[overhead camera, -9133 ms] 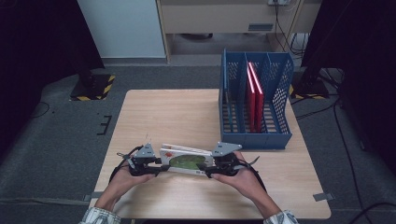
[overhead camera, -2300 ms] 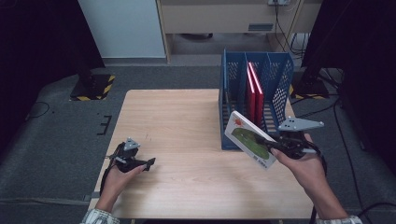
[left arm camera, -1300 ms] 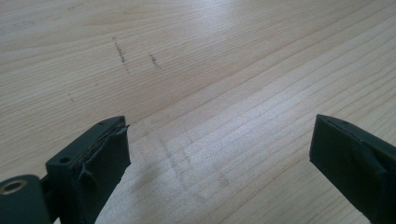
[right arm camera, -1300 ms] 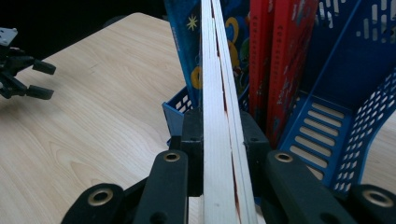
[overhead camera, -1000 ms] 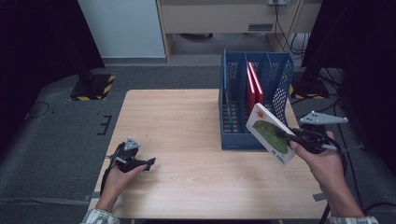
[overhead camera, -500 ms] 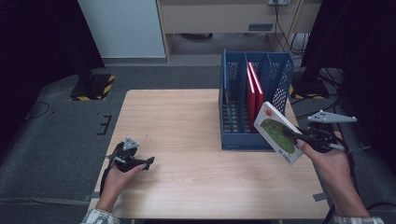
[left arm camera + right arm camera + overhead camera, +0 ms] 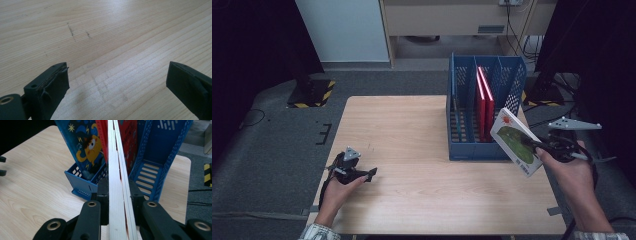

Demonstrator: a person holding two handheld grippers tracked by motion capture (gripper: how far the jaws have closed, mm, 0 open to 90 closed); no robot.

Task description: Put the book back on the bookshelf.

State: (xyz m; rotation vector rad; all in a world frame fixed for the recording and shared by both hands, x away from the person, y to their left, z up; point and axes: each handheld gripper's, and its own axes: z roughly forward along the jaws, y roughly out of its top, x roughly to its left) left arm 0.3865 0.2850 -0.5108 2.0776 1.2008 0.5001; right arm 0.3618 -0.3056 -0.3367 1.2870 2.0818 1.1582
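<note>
Gripping a thin picture book (image 7: 513, 141), the right gripper (image 7: 546, 147) has its jaws clamped on the book's edge, holding it in the air just beside the right end of the blue file rack (image 7: 462, 150), tilted, with its green-and-white cover turned up toward the high camera. In the right gripper view the book (image 7: 116, 195) runs edge-on between the black jaws as a narrow stack of white pages, so it looks slim and light, and stiff enough across the cover to stay flat though held by one edge alone. A glossy cover of that sort is probably slippery, so a bite deep onto the edge, near the middle of that side, seems the safest hold; a grip at a corner would likely let it swing or twist. The left gripper (image 7: 371, 174) lies low over the tabletop (image 7: 402, 125) at the near left, well apart from the book, and in its own view the jaws stand wide with nothing but bare wood (image 7: 112, 37) between them. Two red books (image 7: 484, 102) stand upright in the rack's middle compartment. Seen from the gripper, the held book blocks the rack's slots behind it, so the free compartment is hard to judge, and the book's back cover is out of sight.
</note>
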